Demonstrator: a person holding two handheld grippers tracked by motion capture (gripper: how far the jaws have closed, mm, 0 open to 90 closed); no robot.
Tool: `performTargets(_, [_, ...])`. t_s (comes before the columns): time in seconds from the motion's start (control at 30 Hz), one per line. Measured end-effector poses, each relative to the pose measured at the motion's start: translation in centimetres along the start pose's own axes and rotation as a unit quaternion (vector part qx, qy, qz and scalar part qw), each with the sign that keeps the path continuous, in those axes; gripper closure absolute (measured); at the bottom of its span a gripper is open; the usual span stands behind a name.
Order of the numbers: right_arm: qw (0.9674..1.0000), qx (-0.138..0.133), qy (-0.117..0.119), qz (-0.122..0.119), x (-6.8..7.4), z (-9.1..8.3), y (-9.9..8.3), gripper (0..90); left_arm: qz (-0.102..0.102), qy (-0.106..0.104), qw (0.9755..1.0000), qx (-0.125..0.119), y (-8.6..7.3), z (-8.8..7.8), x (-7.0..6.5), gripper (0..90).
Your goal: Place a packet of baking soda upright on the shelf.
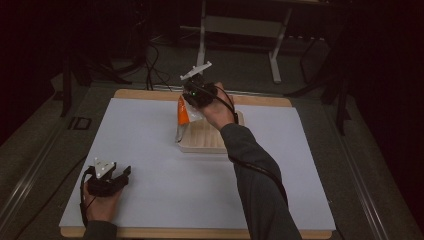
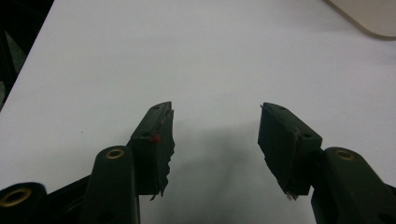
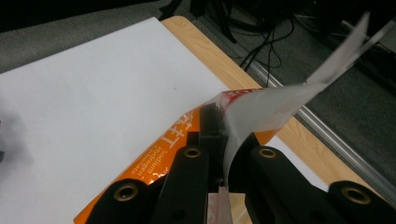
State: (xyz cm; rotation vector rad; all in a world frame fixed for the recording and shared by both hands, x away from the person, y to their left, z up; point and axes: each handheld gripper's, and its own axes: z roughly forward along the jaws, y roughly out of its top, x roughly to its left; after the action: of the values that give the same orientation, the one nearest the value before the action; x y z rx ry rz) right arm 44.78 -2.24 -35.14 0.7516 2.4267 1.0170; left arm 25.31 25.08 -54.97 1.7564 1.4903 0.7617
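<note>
An orange and clear plastic packet (image 1: 183,119) hangs from my right gripper (image 1: 191,104), its lower end over the left end of a pale ribbed wooden tray (image 1: 206,137). In the right gripper view the jaws of the right gripper (image 3: 219,122) are shut on the packet's clear top edge. The orange printed part (image 3: 154,158) lies to their left and a clear flap (image 3: 289,98) sticks up to the right. My left gripper (image 1: 125,175) rests low at the table's front left. In its own view the left gripper (image 2: 215,128) stands open, with bare white sheet between the jaws.
A white sheet (image 1: 150,150) covers most of the wooden table (image 1: 145,94). The tray's corner (image 2: 369,14) shows far off in the left gripper view. Beyond the table's far edge are a metal rail (image 3: 327,135), cables (image 1: 152,65) and a stand's legs (image 1: 274,62) on the floor.
</note>
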Motion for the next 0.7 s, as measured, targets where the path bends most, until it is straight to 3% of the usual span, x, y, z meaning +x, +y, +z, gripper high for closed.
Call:
performTargets(0.17, [0.9997,-0.001,-0.01,-0.022,0.6,0.0,0.6,85.1,0.0,-0.001,1.0,-0.002,0.0,0.0,0.0,45.1])
performTargets(0.37, [0.9999,-0.006,-0.01,-0.003,0.3,-0.2,0.3,79.5,0.002,0.0,1.0,0.0,0.0,0.0,0.0,45.1])
performTargets(0.43, [0.9999,0.005,0.008,0.011,0.1,-0.1,0.1,75.0,0.001,0.0,1.0,0.001,0.0,0.0,0.0,45.1])
performTargets(0.5, [0.9997,0.01,0.018,0.016,0.1,0.1,-0.3,74.4,0.002,0.001,1.0,0.001,0.0,0.0,0.0,45.1])
performTargets(0.57, [0.9987,0.006,0.034,0.037,0.2,0.3,-0.6,74.9,0.003,0.001,1.0,0.002,0.0,0.0,-0.1,45.1])
performTargets(0.63, [0.9978,0.002,0.044,0.05,0.4,0.4,-0.7,83.5,0.003,0.002,1.0,0.001,0.0,0.0,-0.1,45.1])
performTargets(0.7, [0.9973,0.01,0.063,0.036,1.1,0.6,-0.5,89.0,0.001,0.001,1.0,0.002,0.0,0.0,0.0,45.1])
